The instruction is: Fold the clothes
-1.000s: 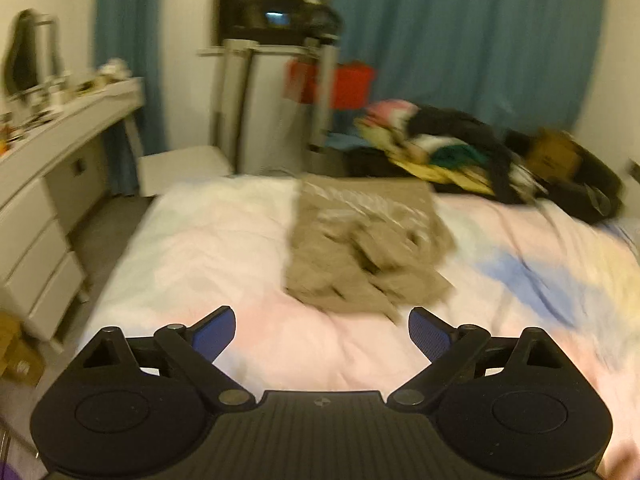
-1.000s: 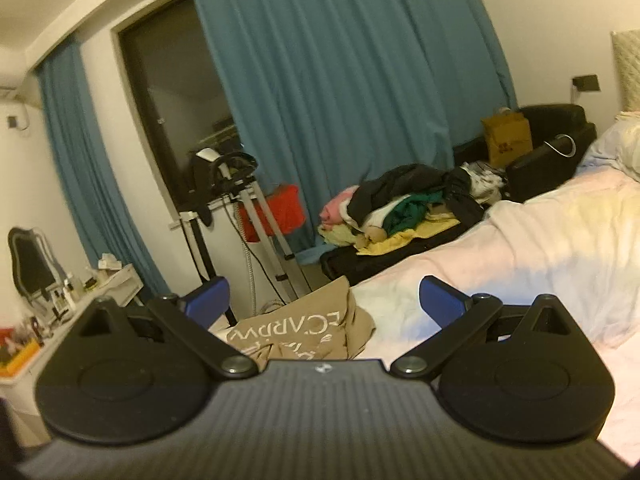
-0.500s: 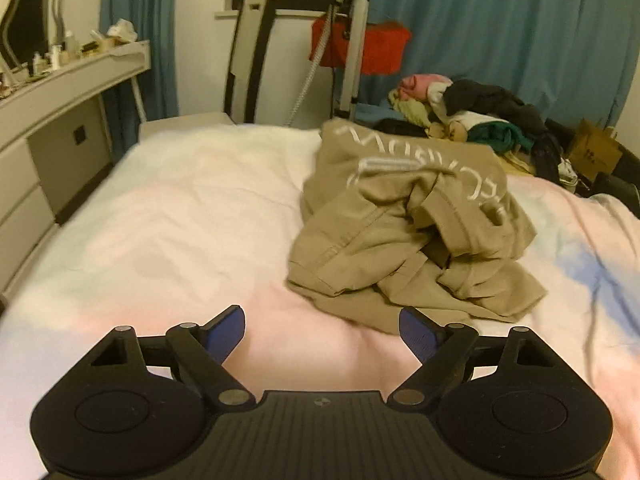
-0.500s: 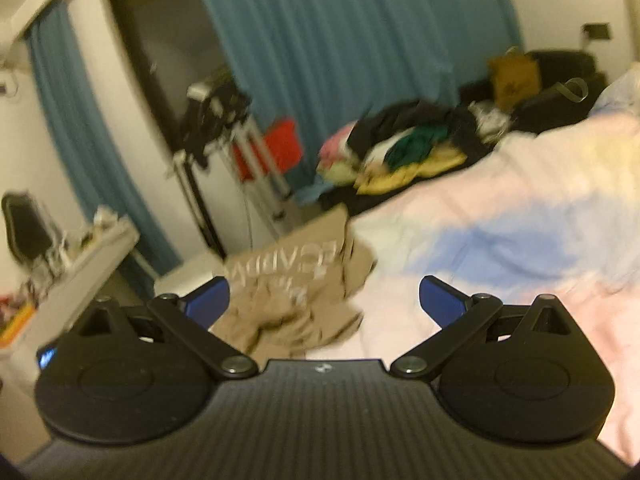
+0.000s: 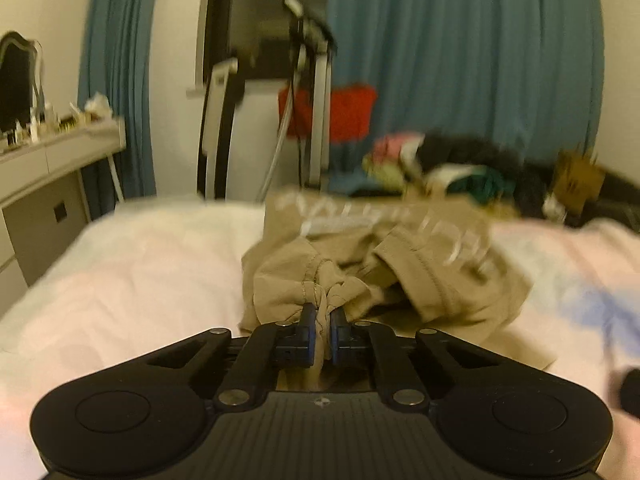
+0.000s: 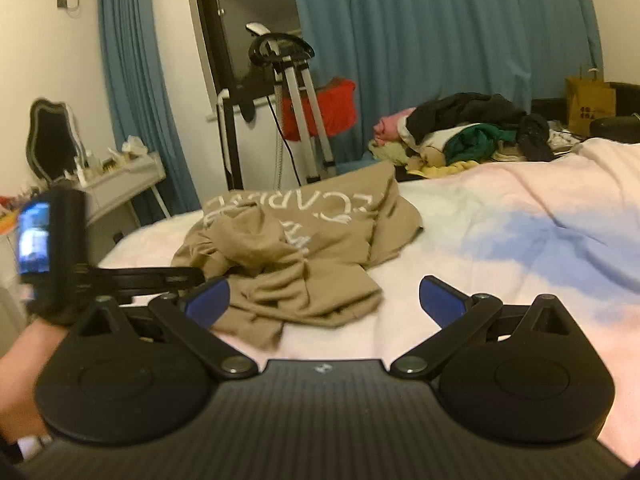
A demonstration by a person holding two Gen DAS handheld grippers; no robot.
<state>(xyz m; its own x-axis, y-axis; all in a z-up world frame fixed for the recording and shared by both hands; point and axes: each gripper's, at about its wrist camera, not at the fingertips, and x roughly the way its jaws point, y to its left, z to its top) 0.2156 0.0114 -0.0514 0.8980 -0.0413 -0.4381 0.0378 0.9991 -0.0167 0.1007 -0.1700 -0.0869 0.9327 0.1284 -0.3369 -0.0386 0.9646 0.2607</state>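
Teal curtains (image 6: 440,40) hang across the back of a bedroom, with a dark window between them and a white dressing table (image 6: 120,184) with a mirror at the left wall. A pale pink and blue bed (image 6: 520,240) fills the foreground. On its near left part lies a crumpled tan shirt (image 6: 288,248) with white lettering on the fabric, its far edge toward the foot of the bed. Beyond the bed, a heap of clothes (image 6: 460,132) in black, green, pink and yellow sits beside a brown paper bag (image 6: 588,104), and a metal stand (image 6: 296,112) with a red bag (image 6: 332,108) rises near the window.

In the left wrist view the left gripper (image 5: 321,330) is closed tightly on a bunched fold of the tan shirt (image 5: 384,268), the cloth pinched between its blue pads and gathered into wrinkles just ahead of them. That view is blurred toward the far side.

In the right wrist view the right gripper (image 6: 323,300) is spread wide, holding nothing, hovering over the near edge of the shirt, with one blue pad above the cloth and the other above bare bedding. The left gripper's body appears at the left edge there, reaching in to the shirt's left side.
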